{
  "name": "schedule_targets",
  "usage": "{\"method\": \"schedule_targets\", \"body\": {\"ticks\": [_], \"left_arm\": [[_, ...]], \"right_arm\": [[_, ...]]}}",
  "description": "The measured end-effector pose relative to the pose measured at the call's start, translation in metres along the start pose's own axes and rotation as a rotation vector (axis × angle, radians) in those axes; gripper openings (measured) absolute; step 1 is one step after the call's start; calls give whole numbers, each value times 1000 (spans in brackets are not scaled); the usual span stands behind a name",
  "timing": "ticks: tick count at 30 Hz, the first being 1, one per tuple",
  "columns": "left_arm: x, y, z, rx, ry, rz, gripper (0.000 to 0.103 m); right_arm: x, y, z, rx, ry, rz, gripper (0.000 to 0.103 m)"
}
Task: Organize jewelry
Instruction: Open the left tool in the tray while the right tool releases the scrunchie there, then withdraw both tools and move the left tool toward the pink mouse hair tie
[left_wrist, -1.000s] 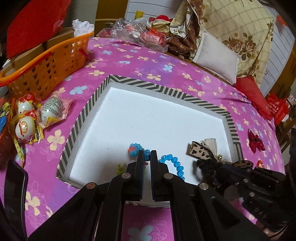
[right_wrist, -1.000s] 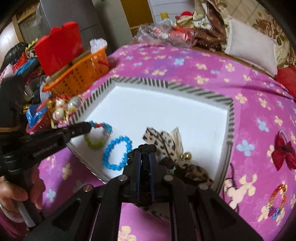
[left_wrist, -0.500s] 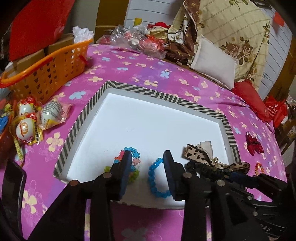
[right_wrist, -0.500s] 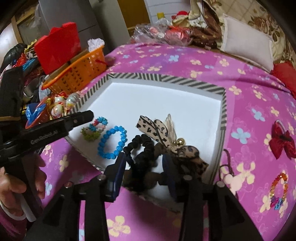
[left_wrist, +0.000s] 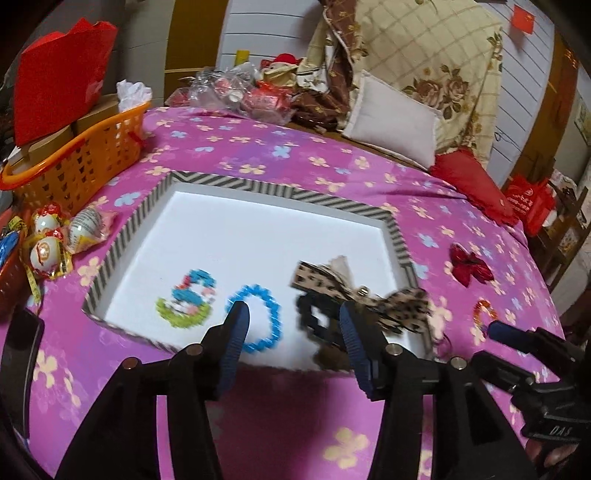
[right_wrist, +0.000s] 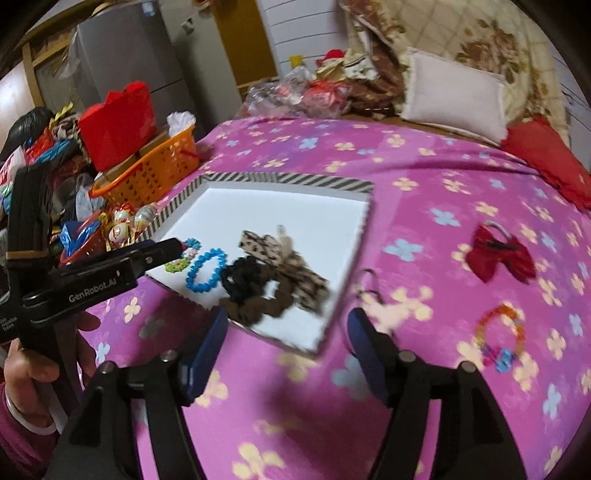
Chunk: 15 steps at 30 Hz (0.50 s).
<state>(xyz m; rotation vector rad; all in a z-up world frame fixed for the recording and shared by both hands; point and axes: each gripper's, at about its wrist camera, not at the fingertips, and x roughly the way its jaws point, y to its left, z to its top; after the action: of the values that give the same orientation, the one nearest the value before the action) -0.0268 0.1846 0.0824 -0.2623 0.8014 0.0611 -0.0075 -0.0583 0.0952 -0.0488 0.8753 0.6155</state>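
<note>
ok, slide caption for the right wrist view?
Open right gripper above the bedspread, tray with bracelets and scrunchies ahead, red bow still outside.

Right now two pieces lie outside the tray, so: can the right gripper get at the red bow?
Probably yes. The right gripper stands open and empty, and the red bow lies alone on the bedspread beyond it to the right, nothing between them.

A bed (right_wrist: 332, 155) with a pink flowered cover carries a striped-rim tray (right_wrist: 284, 180) near its left side. To the tray's right lie a red bow (right_wrist: 498, 258) and, nearer, a bead bracelet (right_wrist: 500, 338). Left of the tray sit wrapped eggs (left_wrist: 55, 236) and an orange basket (left_wrist: 77, 162). Pillows (left_wrist: 391, 114) and a plastic bag (left_wrist: 229, 92) lie at the far edge.
</note>
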Motion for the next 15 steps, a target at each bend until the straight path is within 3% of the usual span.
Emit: {"method": "schedule_targets", "body": {"ticks": [15], "left_arm": [[-17, -100, -31, 139, -3, -113, 47]], "right_arm": [[-75, -102, -60, 118, -25, -175, 79]]}}
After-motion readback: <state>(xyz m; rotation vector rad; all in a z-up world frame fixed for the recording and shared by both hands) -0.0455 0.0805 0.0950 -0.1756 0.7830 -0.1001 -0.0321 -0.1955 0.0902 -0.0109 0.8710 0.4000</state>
